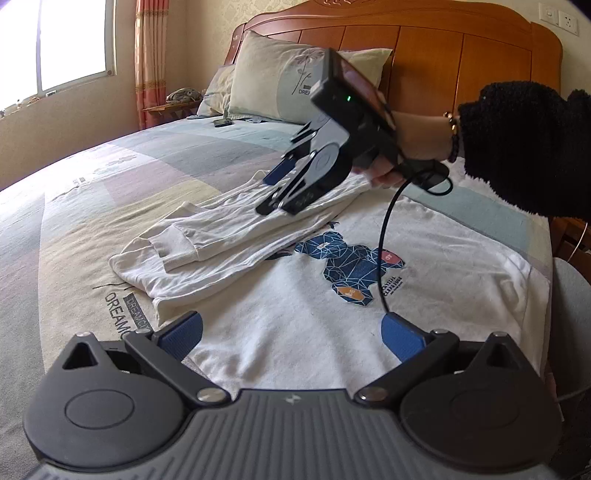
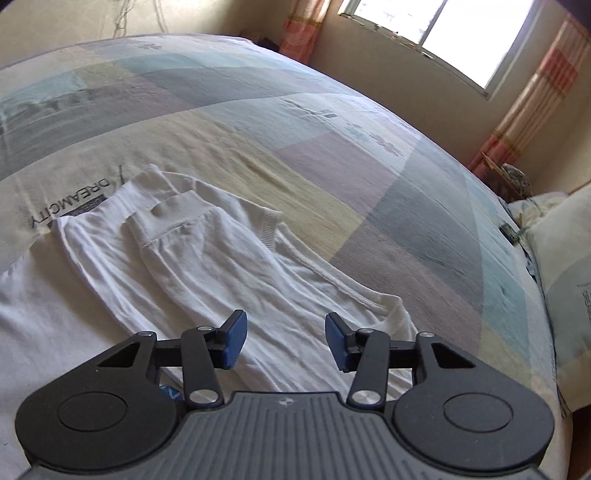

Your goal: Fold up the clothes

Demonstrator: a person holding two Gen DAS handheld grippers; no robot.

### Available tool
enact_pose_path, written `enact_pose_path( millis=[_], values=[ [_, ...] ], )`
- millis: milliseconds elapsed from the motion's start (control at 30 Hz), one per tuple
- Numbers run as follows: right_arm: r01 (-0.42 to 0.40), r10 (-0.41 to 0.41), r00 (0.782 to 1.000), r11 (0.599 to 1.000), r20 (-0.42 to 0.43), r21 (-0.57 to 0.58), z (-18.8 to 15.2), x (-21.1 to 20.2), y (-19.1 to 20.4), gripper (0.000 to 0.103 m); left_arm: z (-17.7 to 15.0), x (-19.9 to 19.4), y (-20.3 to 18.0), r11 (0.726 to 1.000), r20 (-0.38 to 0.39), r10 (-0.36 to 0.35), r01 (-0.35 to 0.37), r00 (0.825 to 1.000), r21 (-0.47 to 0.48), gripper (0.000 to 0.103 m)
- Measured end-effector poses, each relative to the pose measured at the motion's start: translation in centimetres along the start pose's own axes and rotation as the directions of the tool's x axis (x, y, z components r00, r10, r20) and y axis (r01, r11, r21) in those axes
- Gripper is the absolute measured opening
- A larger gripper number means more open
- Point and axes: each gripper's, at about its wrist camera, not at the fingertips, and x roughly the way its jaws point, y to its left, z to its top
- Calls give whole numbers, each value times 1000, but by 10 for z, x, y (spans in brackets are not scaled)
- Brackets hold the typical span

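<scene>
- A white sweatshirt lies flat on the bed, its front side up, with a blue geometric bear print on the chest.
- Both long sleeves are folded across the body of the sweatshirt, one over the other, and their ribbed cuffs lie near the edge of the garment.
- The left claw is above the lower part of the sweatshirt; its two blue pads stand wide apart and nothing is between them.
- The right claw is above the folded sleeves, close to the ribbed collar. Its blue pads are apart and hold no cloth.
- In the left wrist view the right claw points down to the sleeves; it seems to be just above the fabric, but I cannot tell if it touches.
- A hand in a black fuzzy sleeve, with a bead bracelet on the wrist, holds the right tool, and a black cable hangs from it over the print.
- The bedsheet has pastel blocks and the word DREAMCITY beside the sweatshirt.
- Pillows lean on the wooden headboard.
- A window with striped curtains is behind the bed.
</scene>
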Motion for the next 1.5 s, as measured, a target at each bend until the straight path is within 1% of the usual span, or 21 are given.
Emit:
enact_pose_path(
  millis=[100, 167, 267, 367, 433, 500, 600, 667, 733, 867, 967, 1067, 1200, 1267, 1333, 1400, 1433, 1500],
  values=[
    [-23, 27, 999, 991, 31, -134, 9, 14, 40, 46, 0, 3, 0, 1000, -8, 1, -1, 1000, 1, 102],
    [-28, 40, 998, 977, 49, -210, 15, 22, 61, 45, -1, 5, 1, 1000, -16, 3, -3, 1000, -1, 102],
    [-36, 52, 997, 960, 50, -279, 21, 33, 80, 43, -1, 6, 2, 1000, -19, 3, -3, 1000, -2, 102],
    [-26, 46, 997, 948, 55, -317, 24, 40, 90, 37, -1, 5, 1, 1000, -16, 2, -2, 1000, -4, 102],
    [-26, 47, 997, 943, 55, -333, 26, 44, 95, 17, -2, 5, 1, 1000, -17, 2, -2, 1000, -3, 102],
    [17, 6, 998, 931, 62, -365, 25, 45, 104, 12, -3, 4, 1, 1000, -16, 1, -1, 1000, -4, 102],
    [44, -10, 995, 930, 95, -364, 23, 36, 108, 10, -4, 2, 2, 1000, -11, 1, -1, 1000, -9, 102],
    [45, -2, 992, 940, 128, -337, 23, 24, 105, 10, -4, 2, 3, 1000, -10, 2, -2, 1000, -12, 102],
    [27, 21, 988, 951, 151, -307, 24, 13, 100, 10, -4, 3, 4, 1000, -11, 0, 0, 1000, -12, 102],
    [-10, 61, 984, 958, 168, -287, 25, 5, 98, 10, -4, 7, 1, 1000, -24, -2, 2, 1000, -5, 102],
    [-55, 88, 990, 962, 112, -269, 25, 18, 99, 11, -4, 8, 1, 1000, -29, -2, 2, 1000, -3, 102],
    [-25, 51, 993, 973, 109, -228, 9, -1, 78, 15, -4, 6, 1, 1000, -23, -5, 5, 1000, -2, 102],
    [17, 1, 995, 985, 101, -173, -14, -26, 51, 23, -3, 4, -1, 1000, -10, -11, 11, 1000, 2, 102],
    [41, -27, 995, 989, 95, -143, -25, -39, 37, 24, -2, 4, -3, 1000, -8, -13, 13, 1000, 6, 102],
    [111, -107, 992, 992, 61, -64, -48, -52, 6, 25, -1, 6, -5, 1000, -11, -16, 16, 1000, 11, 102],
    [181, -182, 983, 981, 7, 63, -77, -63, -33, 25, -1, 10, -8, 1000, -18, -16, 16, 1000, 16, 102],
    [189, -190, 982, 972, -7, 143, -89, -64, -50, 25, -1, 12, -9, 1000, -22, -17, 17, 1000, 20, 102],
    [203, -202, 979, 932, -37, 299, -113, -66, -84, 24, 1, 18, -12, 999, -30, -19, 19, 999, 28, 102]
  ],
)
